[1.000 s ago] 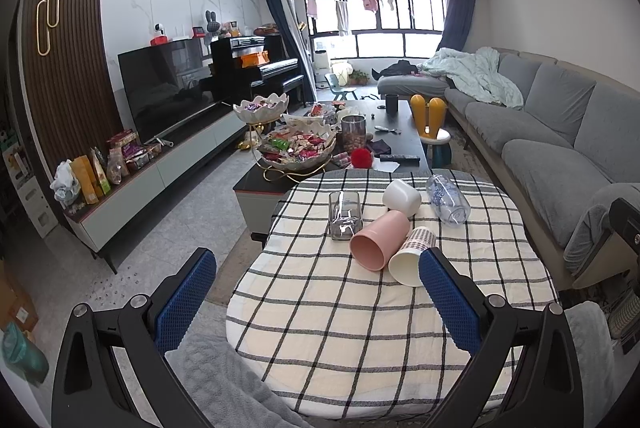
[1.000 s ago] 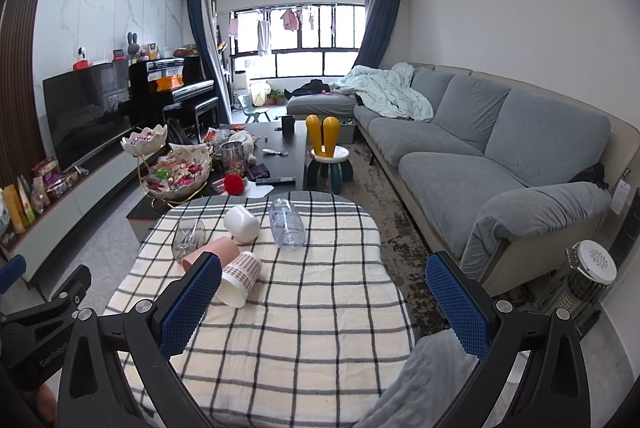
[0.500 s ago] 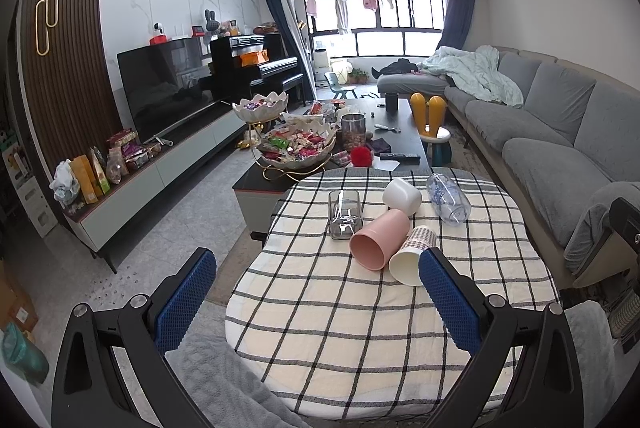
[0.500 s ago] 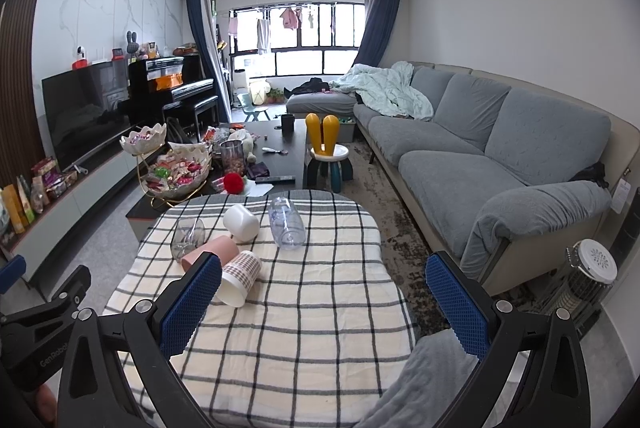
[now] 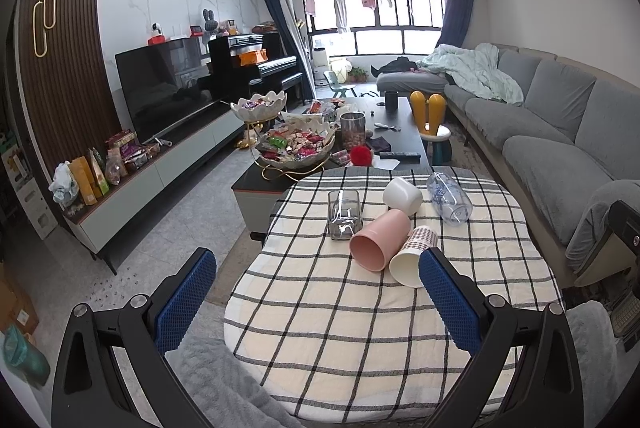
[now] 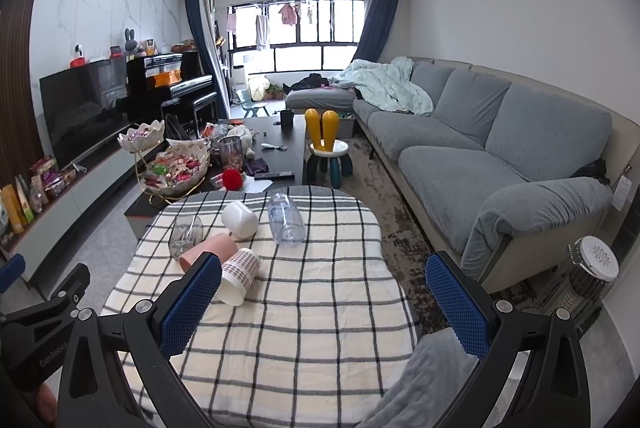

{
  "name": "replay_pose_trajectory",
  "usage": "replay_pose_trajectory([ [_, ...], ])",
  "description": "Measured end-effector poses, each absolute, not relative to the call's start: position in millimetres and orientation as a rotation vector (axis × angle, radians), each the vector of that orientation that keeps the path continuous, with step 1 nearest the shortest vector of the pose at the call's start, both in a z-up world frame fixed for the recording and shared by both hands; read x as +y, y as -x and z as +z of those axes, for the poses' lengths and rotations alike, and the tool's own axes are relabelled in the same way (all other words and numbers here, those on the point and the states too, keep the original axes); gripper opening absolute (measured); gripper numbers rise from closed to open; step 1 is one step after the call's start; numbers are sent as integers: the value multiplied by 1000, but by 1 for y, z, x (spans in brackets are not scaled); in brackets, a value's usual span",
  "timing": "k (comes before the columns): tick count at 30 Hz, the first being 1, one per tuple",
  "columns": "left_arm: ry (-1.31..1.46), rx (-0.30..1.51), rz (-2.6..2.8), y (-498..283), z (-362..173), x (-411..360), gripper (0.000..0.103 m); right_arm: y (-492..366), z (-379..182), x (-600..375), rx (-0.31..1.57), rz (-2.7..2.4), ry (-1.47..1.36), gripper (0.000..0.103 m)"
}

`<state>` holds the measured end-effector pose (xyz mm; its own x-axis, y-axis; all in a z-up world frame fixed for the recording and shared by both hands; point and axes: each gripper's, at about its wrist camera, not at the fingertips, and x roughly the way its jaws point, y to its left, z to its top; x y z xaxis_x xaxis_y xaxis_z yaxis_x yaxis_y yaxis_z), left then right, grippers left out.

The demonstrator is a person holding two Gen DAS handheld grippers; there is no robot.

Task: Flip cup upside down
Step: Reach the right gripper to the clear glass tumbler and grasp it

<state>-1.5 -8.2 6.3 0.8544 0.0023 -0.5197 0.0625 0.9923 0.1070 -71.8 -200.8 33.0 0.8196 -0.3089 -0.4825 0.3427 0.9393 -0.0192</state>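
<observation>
Several cups lie on their sides on the checked tablecloth [image 5: 360, 324]: a pink cup [image 5: 378, 239] [image 6: 210, 248], a checked paper cup [image 5: 412, 256] [image 6: 238, 276], a white cup [image 5: 402, 190] [image 6: 239, 220], a square clear glass [image 5: 344, 214] [image 6: 186, 231] and a clear plastic cup [image 5: 448, 198] [image 6: 285, 220]. My left gripper [image 5: 316, 288] is open and empty, held back above the table's near edge. My right gripper [image 6: 324, 298] is open and empty, above the table's near right part. The left gripper's body shows at the lower left of the right wrist view.
A dark coffee table [image 5: 396, 136] with snack bowls [image 5: 296, 148] stands beyond the table. A grey sofa [image 6: 500, 148] runs along the right. A TV cabinet [image 5: 160, 164] is at the left. A small heater [image 6: 592, 272] stands at the right.
</observation>
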Motion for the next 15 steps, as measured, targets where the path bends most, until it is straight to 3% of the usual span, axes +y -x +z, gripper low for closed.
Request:
replay_pose_trajectory([
  [15,-97,624,48,-94,-14,19,103,-41,17,-184,625,-214,-37,102],
])
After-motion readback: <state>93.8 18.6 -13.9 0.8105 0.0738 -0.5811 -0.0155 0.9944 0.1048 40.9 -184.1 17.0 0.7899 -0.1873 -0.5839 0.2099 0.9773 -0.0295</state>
